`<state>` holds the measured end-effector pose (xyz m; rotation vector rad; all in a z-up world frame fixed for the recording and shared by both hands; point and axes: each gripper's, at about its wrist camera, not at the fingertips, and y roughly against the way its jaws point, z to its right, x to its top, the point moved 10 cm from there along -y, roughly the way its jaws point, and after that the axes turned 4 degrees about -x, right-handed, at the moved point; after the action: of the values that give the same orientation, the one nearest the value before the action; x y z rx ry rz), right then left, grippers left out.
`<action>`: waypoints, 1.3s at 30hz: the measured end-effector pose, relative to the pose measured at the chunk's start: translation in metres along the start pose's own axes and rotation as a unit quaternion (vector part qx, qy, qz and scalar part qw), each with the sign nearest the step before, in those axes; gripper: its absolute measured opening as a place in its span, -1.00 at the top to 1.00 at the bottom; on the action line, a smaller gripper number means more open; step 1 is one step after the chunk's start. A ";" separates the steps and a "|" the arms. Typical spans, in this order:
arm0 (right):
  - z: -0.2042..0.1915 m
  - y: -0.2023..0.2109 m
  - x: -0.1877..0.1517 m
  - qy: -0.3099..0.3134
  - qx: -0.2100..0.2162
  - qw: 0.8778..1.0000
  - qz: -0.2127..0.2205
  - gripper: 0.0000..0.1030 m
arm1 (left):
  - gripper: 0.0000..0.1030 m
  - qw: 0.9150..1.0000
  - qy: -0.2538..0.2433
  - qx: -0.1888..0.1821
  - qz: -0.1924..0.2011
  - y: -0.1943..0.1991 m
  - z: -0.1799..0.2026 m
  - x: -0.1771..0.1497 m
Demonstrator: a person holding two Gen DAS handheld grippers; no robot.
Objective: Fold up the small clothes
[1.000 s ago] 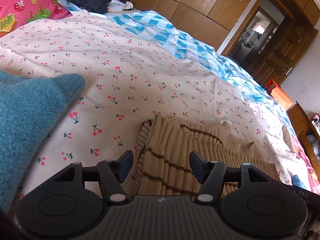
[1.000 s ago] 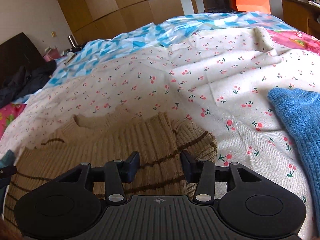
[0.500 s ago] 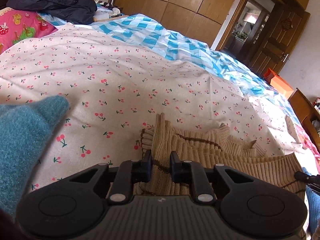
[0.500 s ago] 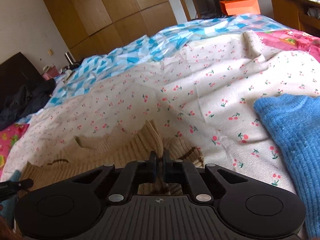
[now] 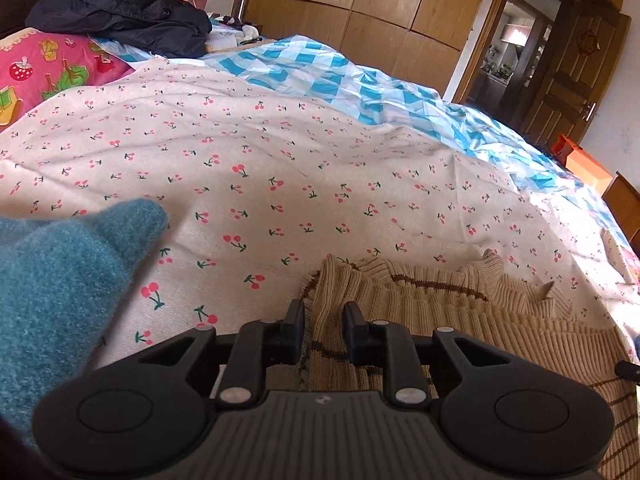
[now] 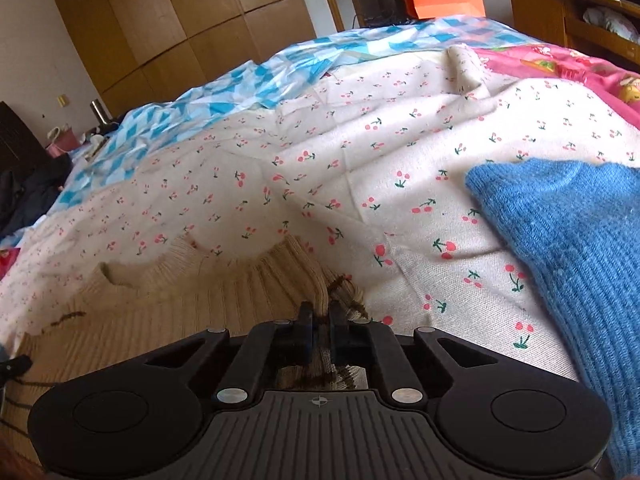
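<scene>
On cherry-print bedspread [image 5: 304, 168], left claw [image 5: 323, 332] and right claw [image 6: 320, 330] each apparently pinching beige ribbed sweater [image 5: 460, 312], jaws just eased.

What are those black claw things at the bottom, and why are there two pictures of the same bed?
Each black claw is a grabbing tool that a person holds, one in each hand. A small camera sits on each and looks out along its two fingers, so you get one picture per hand. The left tool and the right tool have just closed, and each is pinching a bunched edge of the same tan ribbed sweater with brown stripes. The sweater lies on a cherry-print sheet spread over the bed. A fuzzy teal knit lies to the left of it, and a blue knit to the right. Behind the bed are wooden wardrobes.
</scene>
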<state>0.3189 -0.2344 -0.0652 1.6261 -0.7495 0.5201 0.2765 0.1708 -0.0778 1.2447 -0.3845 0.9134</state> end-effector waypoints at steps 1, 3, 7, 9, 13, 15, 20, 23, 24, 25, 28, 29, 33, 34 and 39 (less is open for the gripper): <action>-0.003 0.011 0.003 0.014 -0.006 1.000 0.017 0.76 | 0.47 1.000 0.001 0.002 0.007 0.007 -0.001 0.003; -0.008 0.031 0.005 0.041 -0.015 0.998 0.045 0.76 | 0.47 1.000 -0.003 0.008 0.018 0.020 -0.002 0.005; -0.024 0.065 -0.012 0.055 0.031 0.997 0.044 0.76 | 0.47 1.000 -0.023 -0.008 0.018 0.051 0.007 -0.008; -0.028 0.070 -0.030 0.054 0.055 0.997 0.021 0.76 | 0.46 0.999 -0.035 -0.021 0.011 0.063 0.013 -0.023; -0.012 0.053 -0.068 0.065 0.032 0.997 -0.021 0.77 | 0.45 0.998 -0.060 -0.007 -0.020 0.068 0.014 -0.059; 0.001 0.043 -0.073 0.046 0.028 0.998 -0.027 0.92 | 0.33 0.997 -0.057 0.022 -0.043 0.059 -0.001 -0.074; 0.009 0.044 -0.066 0.017 0.030 0.999 -0.035 0.99 | 0.24 0.999 -0.022 0.020 -0.045 0.062 -0.011 -0.079; 0.002 0.062 -0.061 0.028 0.034 0.999 -0.011 0.85 | 0.25 0.998 -0.036 0.027 -0.032 0.074 -0.004 -0.075; 0.001 0.066 -0.061 0.028 0.035 0.999 -0.005 0.73 | 0.25 0.999 -0.038 0.028 -0.027 0.078 -0.003 -0.074; 0.001 0.070 -0.063 0.027 0.035 0.999 -0.003 0.73 | 0.25 0.999 -0.039 0.029 -0.024 0.082 -0.003 -0.073; 0.007 0.063 -0.077 0.036 0.022 0.999 -0.023 0.73 | 0.25 0.998 -0.045 0.037 -0.035 0.083 -0.006 -0.080; 0.010 0.060 -0.080 0.038 0.013 0.999 -0.029 0.73 | 0.25 0.997 -0.048 0.043 -0.045 0.081 -0.007 -0.084; 0.009 0.071 -0.071 0.020 0.021 0.999 -0.014 0.73 | 0.25 0.996 -0.054 0.047 -0.050 0.087 -0.004 -0.090; 0.008 0.076 -0.068 0.021 0.024 0.999 -0.004 0.73 | 0.25 0.996 -0.056 0.046 -0.047 0.089 -0.002 -0.090; 0.007 0.080 -0.075 0.038 0.018 0.999 -0.009 0.72 | 0.25 0.996 -0.062 0.045 -0.047 0.093 0.003 -0.095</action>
<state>0.2090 -0.2335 -0.0643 1.6362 -0.6717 0.5821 0.1490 0.1357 -0.0839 1.3949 -0.3832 0.7810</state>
